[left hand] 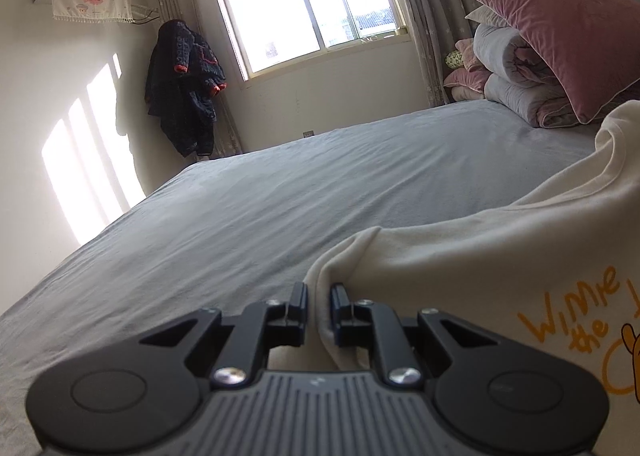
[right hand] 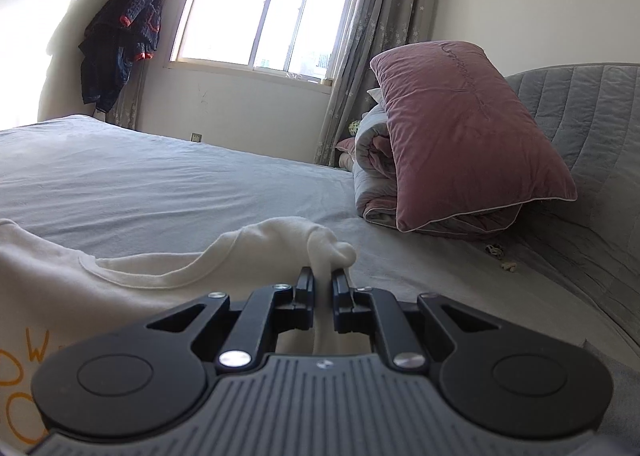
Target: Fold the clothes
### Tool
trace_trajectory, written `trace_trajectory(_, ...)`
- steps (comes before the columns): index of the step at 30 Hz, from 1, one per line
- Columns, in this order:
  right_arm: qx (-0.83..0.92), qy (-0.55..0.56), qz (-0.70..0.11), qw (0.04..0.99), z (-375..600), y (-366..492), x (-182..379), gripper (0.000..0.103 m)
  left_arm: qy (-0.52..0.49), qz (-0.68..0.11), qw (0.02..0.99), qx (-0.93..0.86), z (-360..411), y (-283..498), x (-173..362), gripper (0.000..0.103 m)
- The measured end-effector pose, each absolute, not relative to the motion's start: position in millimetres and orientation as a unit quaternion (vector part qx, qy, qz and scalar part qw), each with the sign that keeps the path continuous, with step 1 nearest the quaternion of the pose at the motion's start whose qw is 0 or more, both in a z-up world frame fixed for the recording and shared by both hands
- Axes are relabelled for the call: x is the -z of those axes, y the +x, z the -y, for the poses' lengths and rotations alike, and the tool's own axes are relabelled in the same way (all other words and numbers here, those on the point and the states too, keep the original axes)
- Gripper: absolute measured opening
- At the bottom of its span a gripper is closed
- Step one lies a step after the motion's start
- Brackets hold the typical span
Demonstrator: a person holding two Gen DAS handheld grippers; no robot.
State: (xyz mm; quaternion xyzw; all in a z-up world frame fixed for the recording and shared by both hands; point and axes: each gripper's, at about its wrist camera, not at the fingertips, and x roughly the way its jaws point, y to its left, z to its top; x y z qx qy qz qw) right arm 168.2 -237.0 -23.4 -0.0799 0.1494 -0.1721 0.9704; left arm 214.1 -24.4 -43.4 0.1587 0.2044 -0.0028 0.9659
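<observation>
A cream T-shirt [left hand: 500, 256] with orange lettering lies over the grey bed sheet [left hand: 280, 196]. In the left wrist view my left gripper [left hand: 319, 292] is shut on one edge of the shirt, and the cloth runs back between its black fingers. The rest of the shirt spreads off to the right. In the right wrist view my right gripper [right hand: 323, 276] is shut on a bunched corner of the same T-shirt [right hand: 120, 276], near the neckline. White cloth bulges out past the fingertips. The shirt's body stretches to the left, low above the bed sheet [right hand: 160, 184].
A pink pillow [right hand: 460, 128] rests on a folded grey quilt [right hand: 376, 176] by the grey headboard [right hand: 580, 116]. Dark clothes [left hand: 184, 88] hang in the corner by the window [left hand: 304, 4]. Small scraps [right hand: 500, 252] lie near the quilt.
</observation>
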Motion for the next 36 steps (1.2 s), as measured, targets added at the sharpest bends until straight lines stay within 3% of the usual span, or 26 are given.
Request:
trace_trajectory(3, 0.173, -0.074, -0.167, 0.968, 236.0, 183.8, 36.4, 0.010, 0.164, -0.226, 0.960, 0.006, 25.4, 226.6, 59.3, 0.014)
trace_trajectory(6, 0.174, -0.075, -0.188, 0.964, 234.4, 192.8, 47.6, 0.011, 0.164, -0.249, 0.954, 0.007, 24.0, 232.8, 74.1, 0.024)
trace_trajectory(7, 0.173, -0.076, -0.196, 0.962, 233.9, 194.4, 50.8, 0.011, 0.164, -0.254, 0.953, 0.005, 23.3, 237.6, 78.0, 0.032)
trace_trajectory(8, 0.172, -0.077, -0.204, 0.961, 233.5, 196.1, 53.9, 0.016, 0.165, -0.256, 0.952, 0.003, 22.7, 239.5, 80.1, 0.039)
trace_trajectory(9, 0.172, -0.080, -0.213, 0.958, 233.5, 198.2, 56.6, 0.020, 0.162, -0.258, 0.952, 0.003, 21.2, 239.7, 81.0, 0.041)
trace_trajectory(11, 0.172, -0.082, -0.230, 0.954, 234.3, 199.6, 60.1, 0.045, 0.152, -0.264, 0.952, 0.009, 17.2, 240.2, 79.1, 0.043)
trace_trajectory(12, 0.171, -0.082, -0.237, 0.953, 235.2, 199.2, 61.0, 0.048, 0.148, -0.267, 0.952, 0.009, 15.1, 238.6, 77.0, 0.045)
trace_trajectory(18, 0.139, -0.043, -0.262, 0.954, 244.9, 174.1, 46.6, 0.048, 0.106, -0.311, 0.944, 0.029, -1.1, 220.0, 63.7, 0.057)
trace_trajectory(36, 0.063, 0.131, -0.400, 0.905, 248.8, 40.2, 44.1, 0.048, 0.056, -0.445, 0.889, 0.094, -51.1, 92.3, 51.9, 0.060)
